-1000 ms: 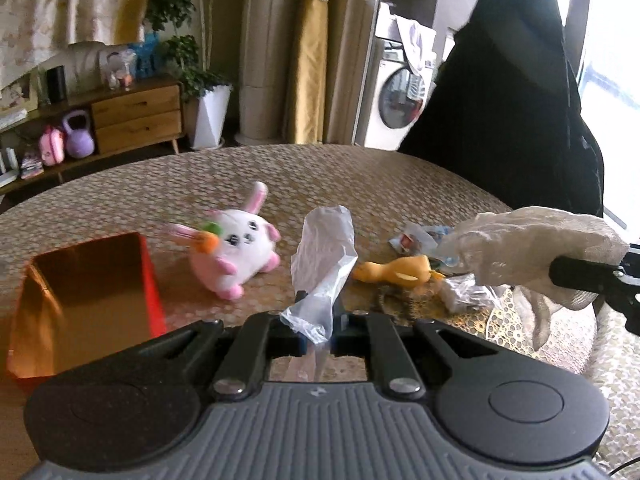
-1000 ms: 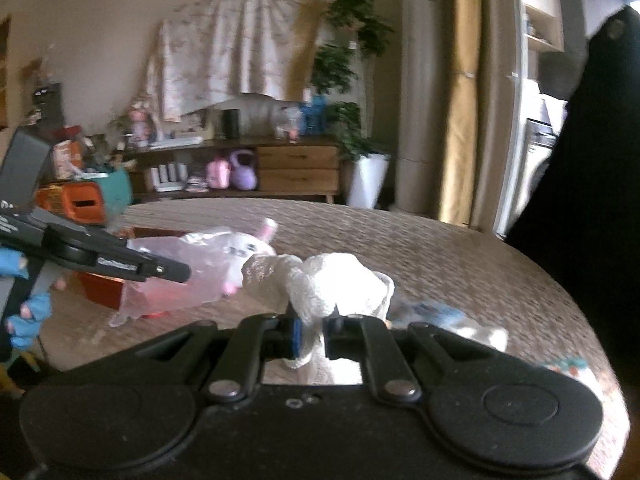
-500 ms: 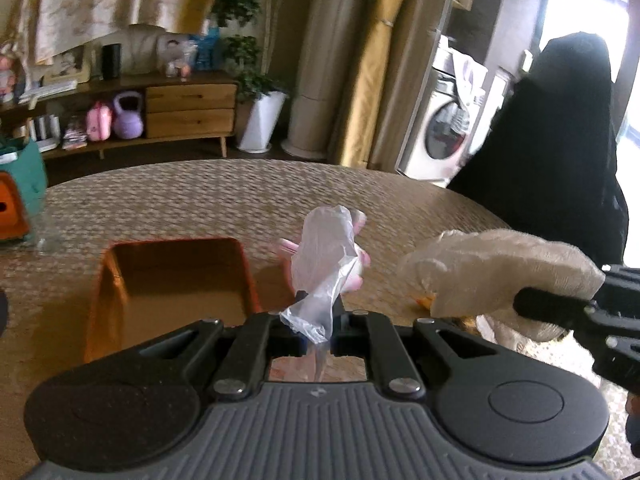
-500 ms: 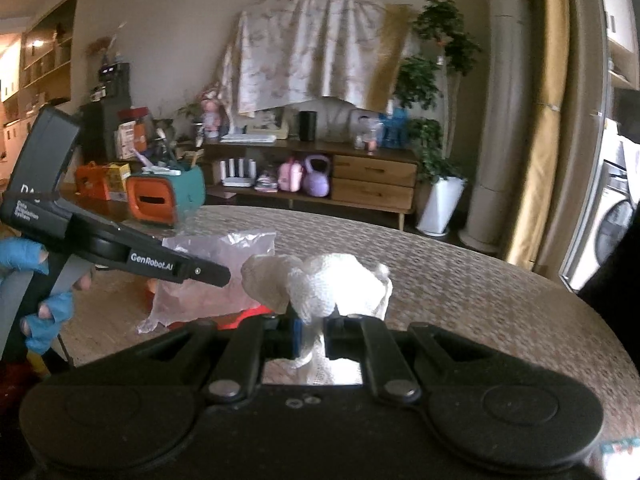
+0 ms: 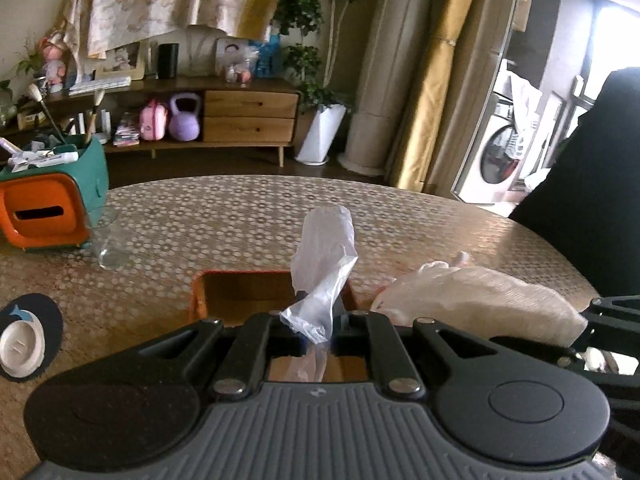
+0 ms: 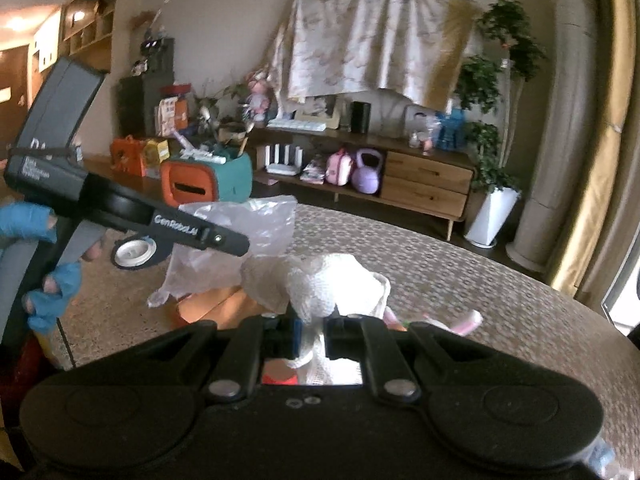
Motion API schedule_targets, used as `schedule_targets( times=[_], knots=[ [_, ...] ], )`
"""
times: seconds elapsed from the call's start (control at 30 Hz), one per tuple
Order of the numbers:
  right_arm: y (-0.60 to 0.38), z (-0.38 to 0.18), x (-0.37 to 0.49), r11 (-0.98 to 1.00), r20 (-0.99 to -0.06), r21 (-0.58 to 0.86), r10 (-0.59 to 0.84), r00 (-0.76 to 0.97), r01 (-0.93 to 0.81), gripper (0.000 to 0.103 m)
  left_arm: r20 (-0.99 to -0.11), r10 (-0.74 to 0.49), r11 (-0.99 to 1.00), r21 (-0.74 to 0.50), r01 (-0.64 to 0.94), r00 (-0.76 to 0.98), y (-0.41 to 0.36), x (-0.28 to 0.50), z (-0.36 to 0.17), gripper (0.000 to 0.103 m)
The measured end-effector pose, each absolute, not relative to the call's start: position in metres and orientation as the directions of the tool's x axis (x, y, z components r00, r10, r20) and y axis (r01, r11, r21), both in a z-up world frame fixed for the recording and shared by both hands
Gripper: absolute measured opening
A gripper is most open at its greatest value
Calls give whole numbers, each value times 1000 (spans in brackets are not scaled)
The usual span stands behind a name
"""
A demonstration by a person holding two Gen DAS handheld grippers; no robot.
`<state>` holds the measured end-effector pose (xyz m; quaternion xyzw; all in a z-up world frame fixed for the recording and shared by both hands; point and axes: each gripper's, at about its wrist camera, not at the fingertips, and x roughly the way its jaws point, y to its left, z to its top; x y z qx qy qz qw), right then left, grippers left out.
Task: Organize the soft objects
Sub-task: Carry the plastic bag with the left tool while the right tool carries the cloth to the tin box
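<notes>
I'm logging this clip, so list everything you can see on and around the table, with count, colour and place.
plastic bag: one, clear, pinched in the left hand-held gripper above the tray
mesh cloth: one, white, pinched in the right hand-held gripper
tray: one, orange-red, on the table under the bag
plush bunny: one, pink and white, mostly hidden behind the cloth
tissue box: one, orange and teal, table's left edge
glass: one, clear, beside the tissue box
table: one, round, tan patterned cover
kettlebell: one, purple, on the sideboard shelf
left hand-held gripper: one, black, shut on the bag
right hand-held gripper: one, black, shut on the cloth
</notes>
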<state>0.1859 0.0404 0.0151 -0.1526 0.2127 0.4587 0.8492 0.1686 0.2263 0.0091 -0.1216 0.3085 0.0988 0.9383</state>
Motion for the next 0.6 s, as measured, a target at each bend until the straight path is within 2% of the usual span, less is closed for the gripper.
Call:
schedule_targets(
  times=[0.37, 0.6],
  knots=[
    [119, -21, 189, 449, -555, -116, 710, 433, -886, 9, -632, 157, 938, -145, -314, 759, 267, 208, -12, 10],
    [149, -56, 194, 416, -597, -155, 683, 421, -896, 9, -678, 100, 941, -173, -291, 728, 277, 235, -41, 10]
  ],
)
